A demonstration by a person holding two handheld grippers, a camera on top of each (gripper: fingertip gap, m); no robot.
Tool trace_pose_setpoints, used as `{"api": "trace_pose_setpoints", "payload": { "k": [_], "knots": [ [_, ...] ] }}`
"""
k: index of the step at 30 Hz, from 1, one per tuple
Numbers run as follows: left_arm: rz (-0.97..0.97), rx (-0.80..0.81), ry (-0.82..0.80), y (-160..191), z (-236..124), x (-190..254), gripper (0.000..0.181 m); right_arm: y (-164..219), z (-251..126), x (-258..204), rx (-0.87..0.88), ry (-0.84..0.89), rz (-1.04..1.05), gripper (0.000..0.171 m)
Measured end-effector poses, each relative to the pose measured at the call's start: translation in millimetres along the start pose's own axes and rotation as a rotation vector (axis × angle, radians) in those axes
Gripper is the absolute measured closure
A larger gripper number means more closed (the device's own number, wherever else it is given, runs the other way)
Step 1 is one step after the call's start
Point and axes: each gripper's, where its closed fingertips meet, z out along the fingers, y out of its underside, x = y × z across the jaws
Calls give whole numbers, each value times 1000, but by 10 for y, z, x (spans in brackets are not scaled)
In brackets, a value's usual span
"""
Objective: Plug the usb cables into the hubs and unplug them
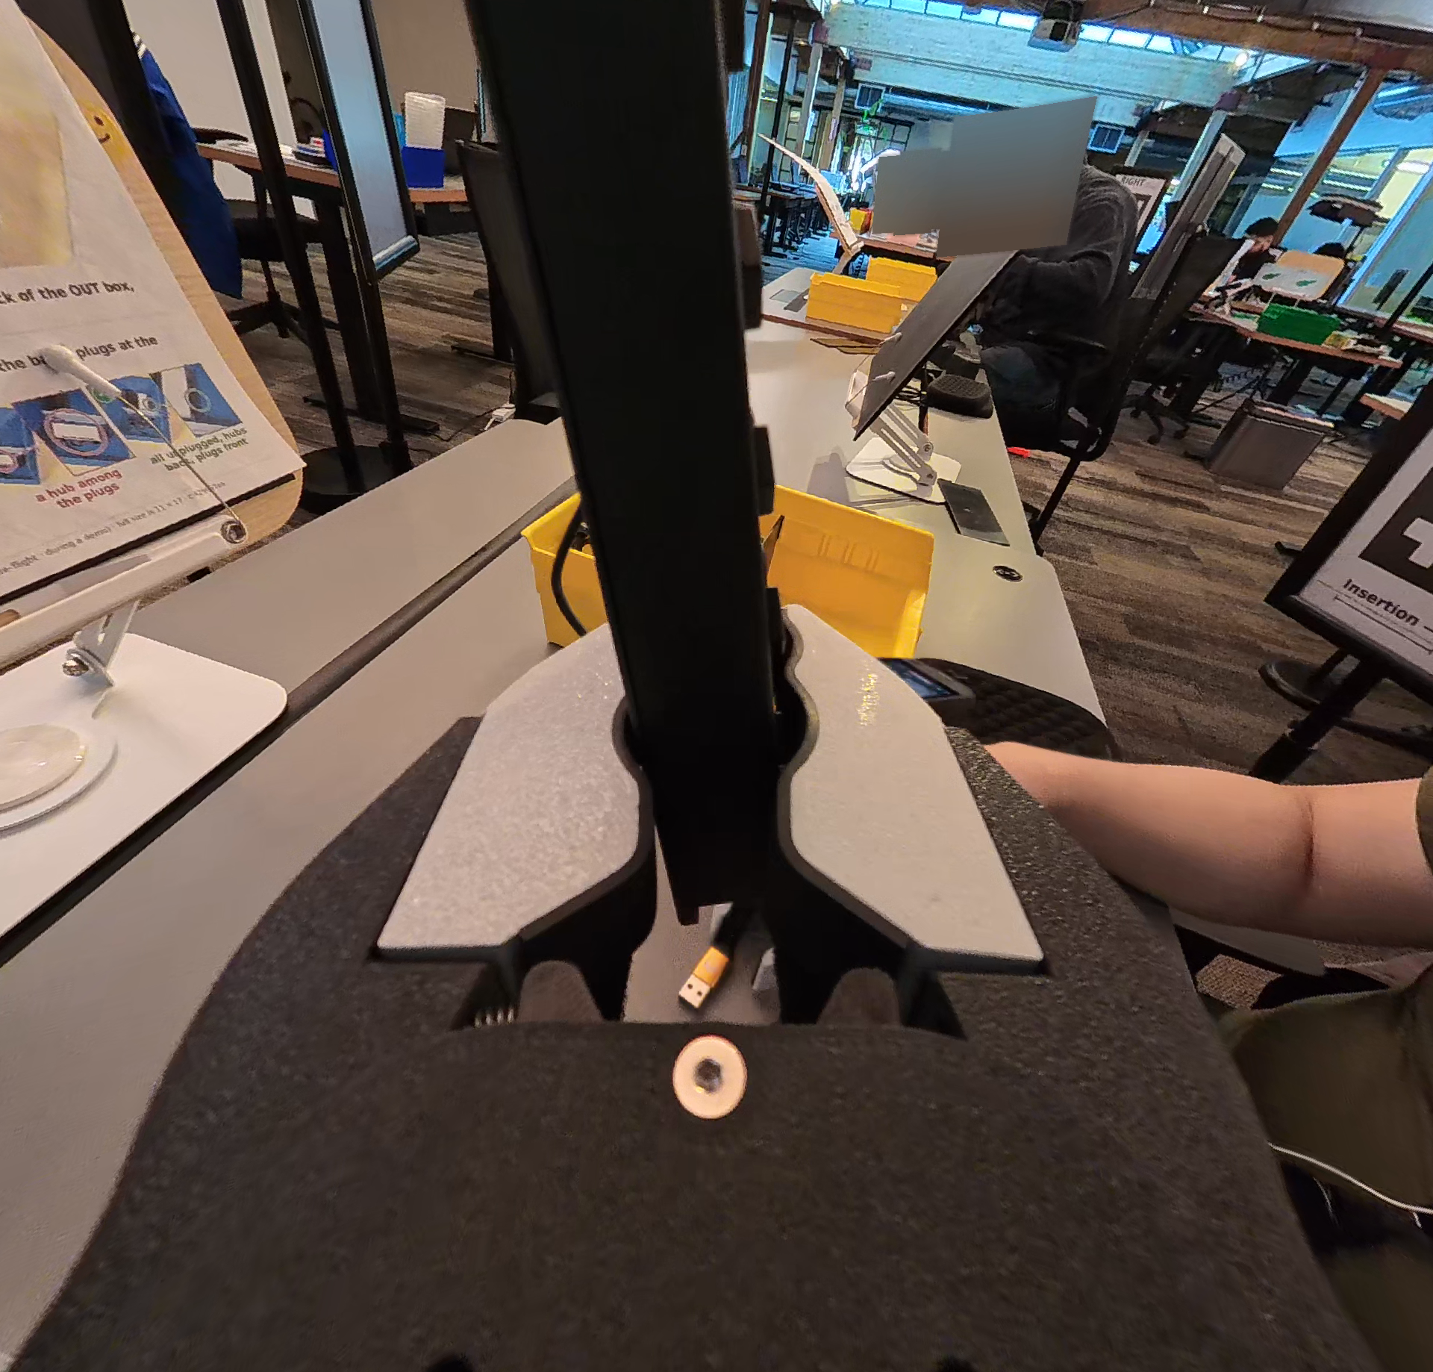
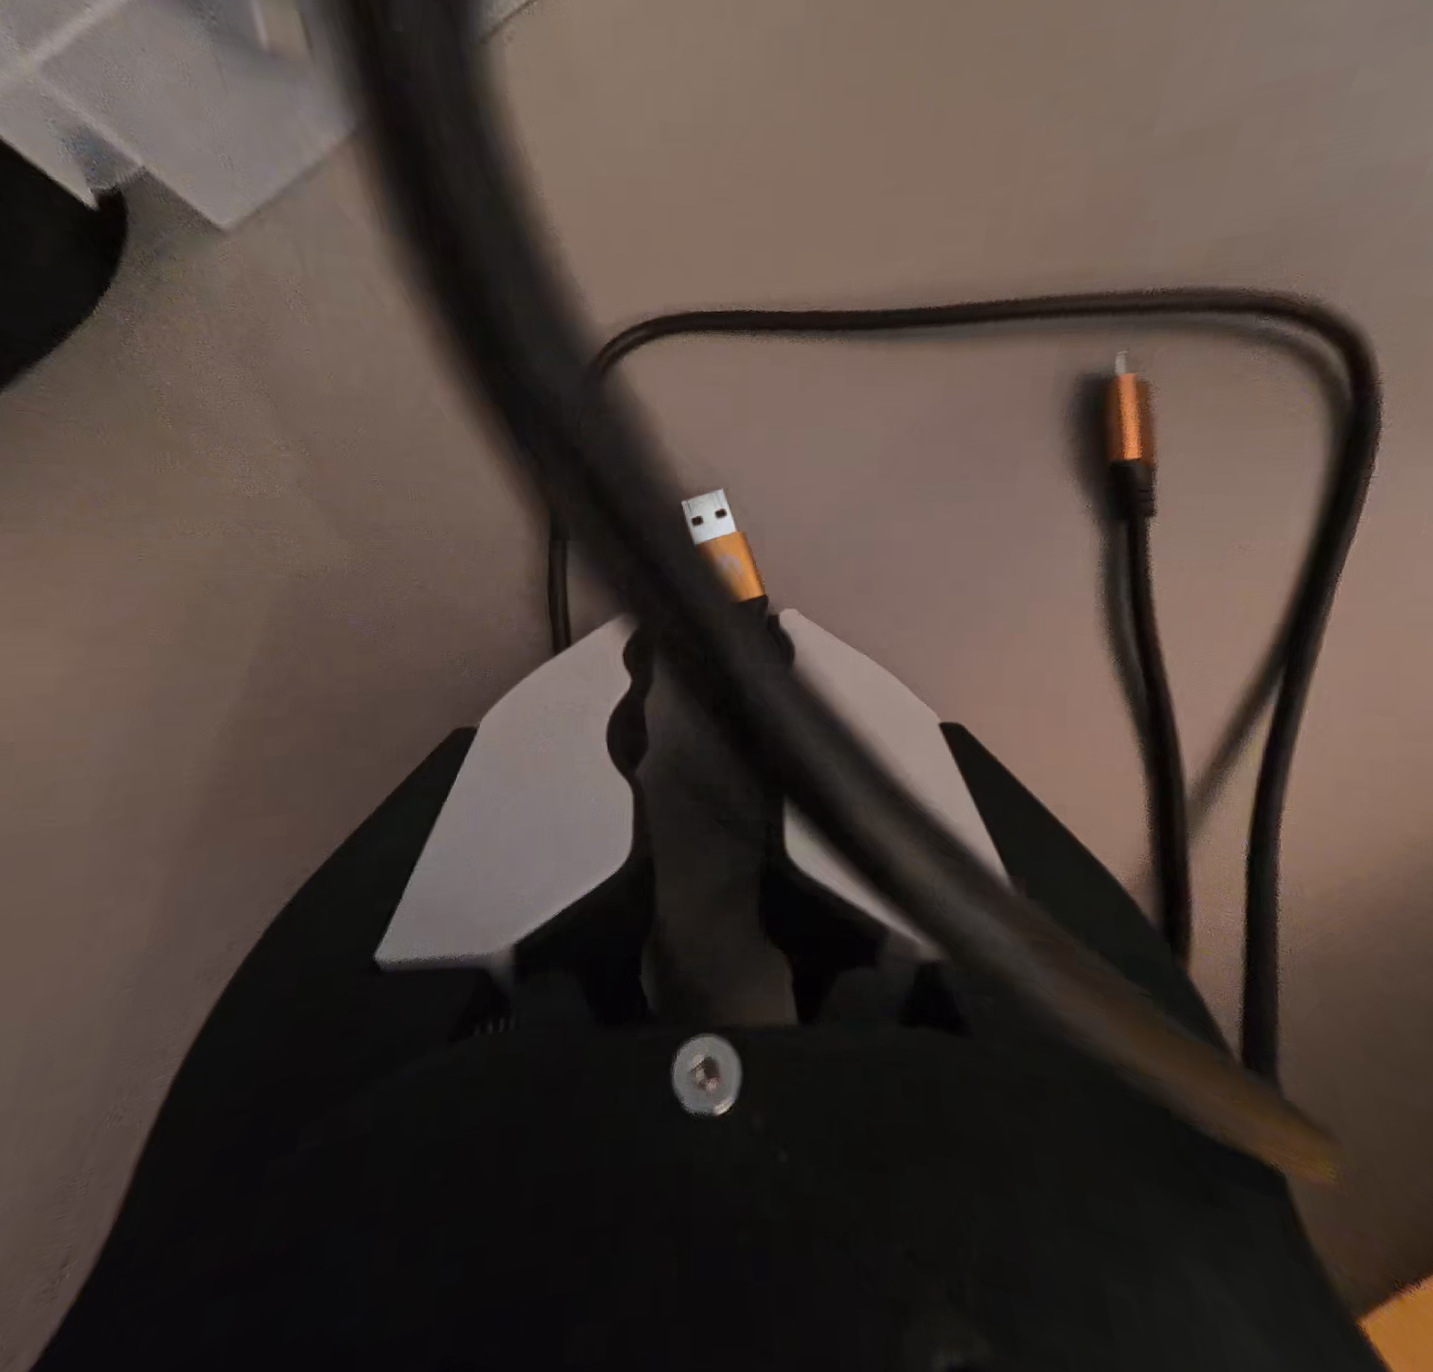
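In the left wrist view my left gripper is shut on a long black hub and holds it upright above the grey table. An orange USB plug shows below the hub's lower end. In the right wrist view my right gripper is shut on a black cable just behind an orange USB plug, which sticks out past the fingertips. The hub crosses that view as a blurred dark bar, close beside the plug. The cable's other orange connector lies on the table.
A yellow bin stands just behind the hub. An instruction sheet on a white stand is at the left. A person's forearm reaches in from the right. A clear plastic box sits at the far left. The black cable loops over the table. Some 25 centimetres of space lies between my two pairs of fingers.
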Motion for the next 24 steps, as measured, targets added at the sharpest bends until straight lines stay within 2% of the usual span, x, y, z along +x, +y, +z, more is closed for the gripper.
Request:
{"api": "trace_pose_setpoints", "payload": {
  "k": [4, 13, 19, 24],
  "knots": [
    [-8, -7, 4, 31, 19, 0, 154, 1, 16, 2, -17, 44, -167, 143],
    [1, -5, 45, 19, 93, 98, 154, 41, -42, 117, 16, 14, -107, 147],
    [-5, -10, 57, 36, 120, 111, 154, -3, -12, 132, 37, -8, -133, 155],
    [19, -12, 44, 24, 99, 120, 154, 5, -14, 125, 40, -14, -171, 155]
  ]
}}
